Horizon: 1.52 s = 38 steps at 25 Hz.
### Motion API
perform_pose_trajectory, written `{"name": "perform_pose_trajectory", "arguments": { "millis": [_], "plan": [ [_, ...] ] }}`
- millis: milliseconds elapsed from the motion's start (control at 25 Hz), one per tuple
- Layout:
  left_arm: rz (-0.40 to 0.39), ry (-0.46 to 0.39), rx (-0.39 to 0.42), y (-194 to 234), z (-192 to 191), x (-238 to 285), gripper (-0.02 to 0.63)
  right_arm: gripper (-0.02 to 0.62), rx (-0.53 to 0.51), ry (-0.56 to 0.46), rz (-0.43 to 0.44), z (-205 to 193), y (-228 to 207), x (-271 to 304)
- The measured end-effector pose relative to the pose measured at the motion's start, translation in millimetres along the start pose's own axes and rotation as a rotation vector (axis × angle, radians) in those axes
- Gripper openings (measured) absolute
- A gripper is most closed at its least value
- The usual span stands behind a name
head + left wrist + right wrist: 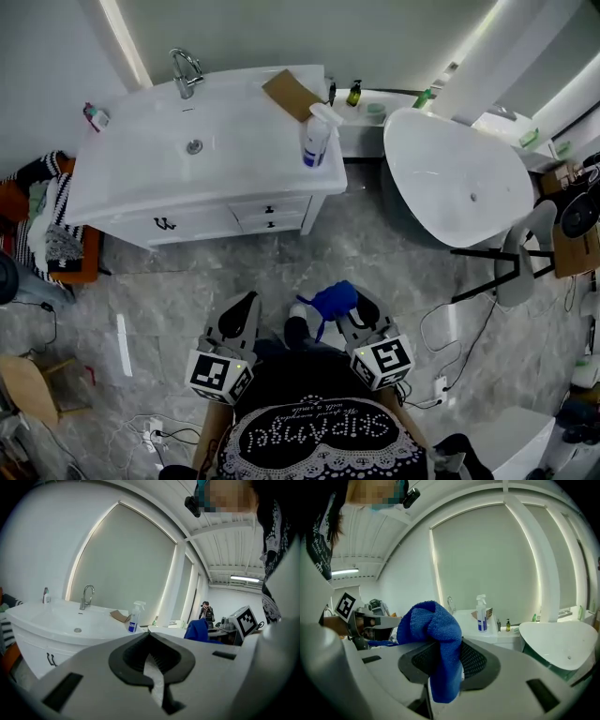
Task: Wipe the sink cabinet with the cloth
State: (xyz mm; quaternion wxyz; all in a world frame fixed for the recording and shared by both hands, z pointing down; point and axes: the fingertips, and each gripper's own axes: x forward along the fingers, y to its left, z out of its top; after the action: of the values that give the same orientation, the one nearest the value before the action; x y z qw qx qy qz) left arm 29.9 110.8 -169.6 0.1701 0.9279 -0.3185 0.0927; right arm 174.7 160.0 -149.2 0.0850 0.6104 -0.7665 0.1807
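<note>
Cloth point(435, 626) sat pinched in your right claw point(443, 660). Your left claw point(151, 651) was closed, empty; the spray bottle point(316, 139) stood on the sink cabinet point(202, 217).

Open floor point(281, 258) lies between you and the sink cabinet point(187, 221); a spray bottle point(316, 139) and cardboard point(292, 94) crowd its upper-right countertop corner.
</note>
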Motion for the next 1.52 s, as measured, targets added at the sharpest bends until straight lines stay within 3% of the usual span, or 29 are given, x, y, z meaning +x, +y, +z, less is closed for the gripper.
{"name": "perform_pose_trajectory", "arguments": {
  "millis": [240, 680, 1160, 1520],
  "plan": [
    [-0.007, -0.001, 0.028, -19.7, 0.7, 11.1, 0.0, 0.115, 0.01, -0.02, -0.007, -0.8, -18.0, -8.2],
    [0.061, -0.024, 0.01, -12.7, -0.7, -5.5, 0.0, 0.115, -0.001, -0.014, 0.031, 0.6, -11.7, -4.9],
    [0.067, -0.022, -0.018, 20.9, 4.6, -13.4, 0.0, 0.115, 0.0, 0.018, 0.035, 6.2, 11.0, 24.7],
    [0.057, -0.004, 0.008, 81.4, 29.8, -22.0, 0.0, 0.115, 0.026, 0.024, 0.022, 25.5, 45.3, 75.8]
  ]
}}
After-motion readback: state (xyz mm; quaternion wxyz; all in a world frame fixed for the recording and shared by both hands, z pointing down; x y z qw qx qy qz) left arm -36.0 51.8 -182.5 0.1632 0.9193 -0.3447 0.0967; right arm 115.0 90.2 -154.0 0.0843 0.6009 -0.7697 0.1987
